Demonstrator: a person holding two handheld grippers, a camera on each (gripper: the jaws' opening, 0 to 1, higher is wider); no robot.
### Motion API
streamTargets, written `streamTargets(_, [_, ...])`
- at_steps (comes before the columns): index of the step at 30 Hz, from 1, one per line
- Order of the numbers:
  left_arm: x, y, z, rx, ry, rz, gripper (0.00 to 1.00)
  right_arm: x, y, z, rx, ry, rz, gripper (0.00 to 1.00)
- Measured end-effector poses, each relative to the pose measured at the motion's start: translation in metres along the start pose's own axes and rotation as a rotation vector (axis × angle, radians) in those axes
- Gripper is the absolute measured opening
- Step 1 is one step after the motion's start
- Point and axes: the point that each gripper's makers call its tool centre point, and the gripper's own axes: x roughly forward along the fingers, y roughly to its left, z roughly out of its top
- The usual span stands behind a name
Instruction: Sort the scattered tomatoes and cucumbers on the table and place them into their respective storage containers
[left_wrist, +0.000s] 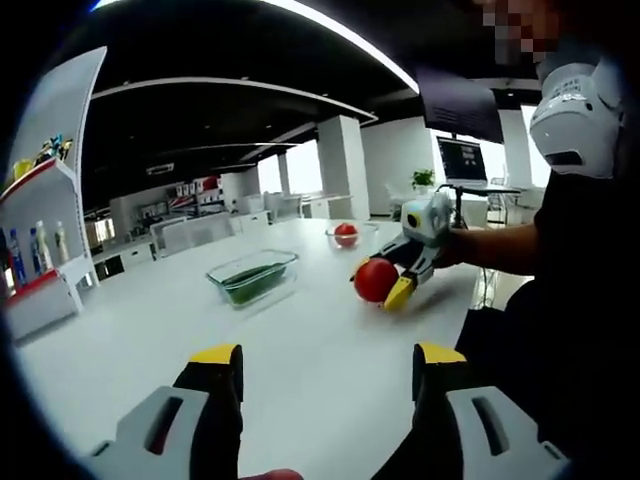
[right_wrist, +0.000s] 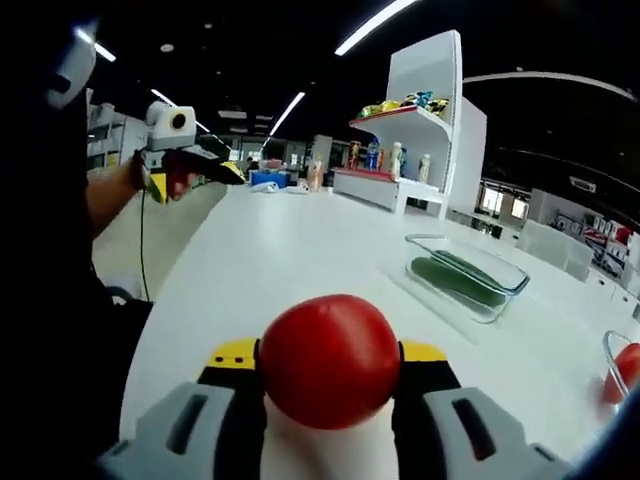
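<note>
Your right gripper (right_wrist: 330, 375) is clamped across the tomato (right_wrist: 328, 358) at its widest girth; it looks smooth, round and easily bruised, so squeeze lightly. Carry it past the cucumber container (right_wrist: 467, 275) to the bowl (right_wrist: 622, 372) beyond. Your left gripper (left_wrist: 328, 362) stands spread apart, holding nothing.

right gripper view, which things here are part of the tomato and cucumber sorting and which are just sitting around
Part of the job:
- tomato clamped in the right gripper
- rectangular glass container holding cucumbers
- glass bowl with a tomato in it
- left gripper, jaws apart

Just lying about:
- white shelf unit with bottles
- monitor
</note>
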Motion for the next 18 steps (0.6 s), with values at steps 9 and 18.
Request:
streamTargets(9, [0.001, -0.008, 0.003, 0.013, 0.007, -0.008, 0.67, -0.022, -0.009, 0.026, 0.050, -0.086, -0.016, 0.48])
streamTargets(18, [-0.001, -0.015, 0.006, 0.034, 0.019, -0.019, 0.65, -0.045, -0.036, 0.038, 0.111, -0.145, -0.082, 0.48])
